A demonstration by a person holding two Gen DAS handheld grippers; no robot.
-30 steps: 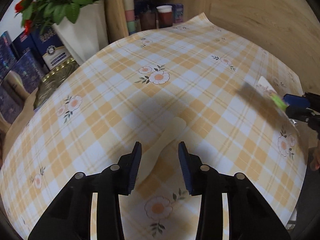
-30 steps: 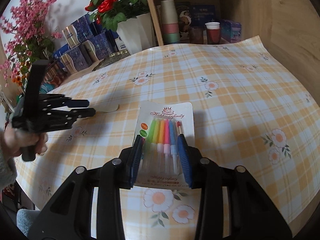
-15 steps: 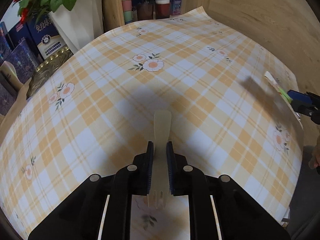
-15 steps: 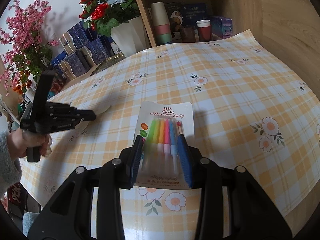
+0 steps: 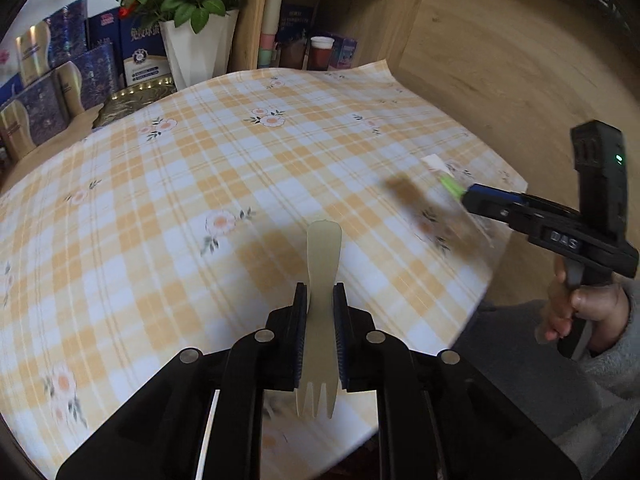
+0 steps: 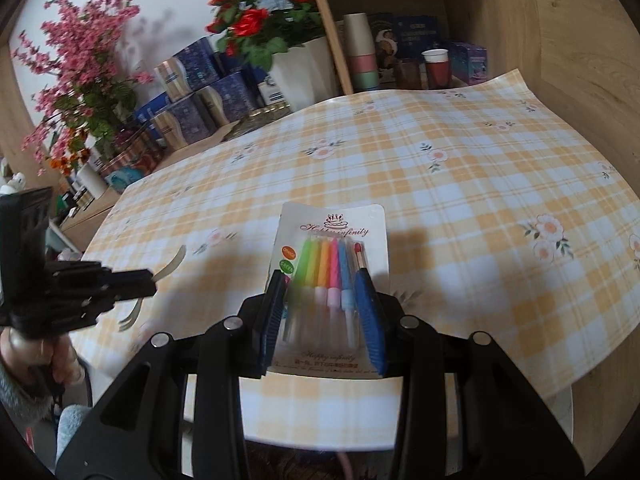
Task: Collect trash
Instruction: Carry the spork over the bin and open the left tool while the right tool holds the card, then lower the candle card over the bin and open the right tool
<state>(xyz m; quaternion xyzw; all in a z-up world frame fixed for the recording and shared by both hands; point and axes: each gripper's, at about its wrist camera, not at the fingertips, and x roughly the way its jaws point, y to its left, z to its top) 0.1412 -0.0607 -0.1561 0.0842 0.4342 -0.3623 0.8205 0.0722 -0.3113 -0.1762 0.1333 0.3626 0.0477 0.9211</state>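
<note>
Orange-and-white checked oilcloth (image 5: 200,208) with small daisy prints covers the table, and nothing lies loose on its middle. At the far edge stands a white vase of red roses (image 5: 192,52), with dark blue gift boxes (image 5: 60,80) stacked to its left and a spray of pink blossom (image 6: 80,72) further along. Behind the cloth a wooden shelf niche holds a stack of pastel paper cups (image 6: 362,56) and a red cup with a white rim (image 5: 320,54). A wood-grain wall panel (image 5: 500,60) closes in the right side (the cloth's corner curls up against it).

The left gripper (image 5: 320,316) has its jaws pinched almost together on a pale disposable fork (image 5: 320,308), gripped across the handle; the rounded handle end sticks out past the fingertips and the tines point back toward the camera. The fork is lifted clear of the cloth.

The right gripper (image 6: 322,312) has its blue pads clamped on the two long sides of a pack of birthday candles (image 6: 332,264), a white card with coloured candles under clear plastic. The card juts forward from the jaws above the near part of the cloth. In the left view that pack shows only as a blurred green-tipped shape near the table's right edge. A hand in a grey sleeve (image 5: 576,312) grips the right tool's handle.
</note>
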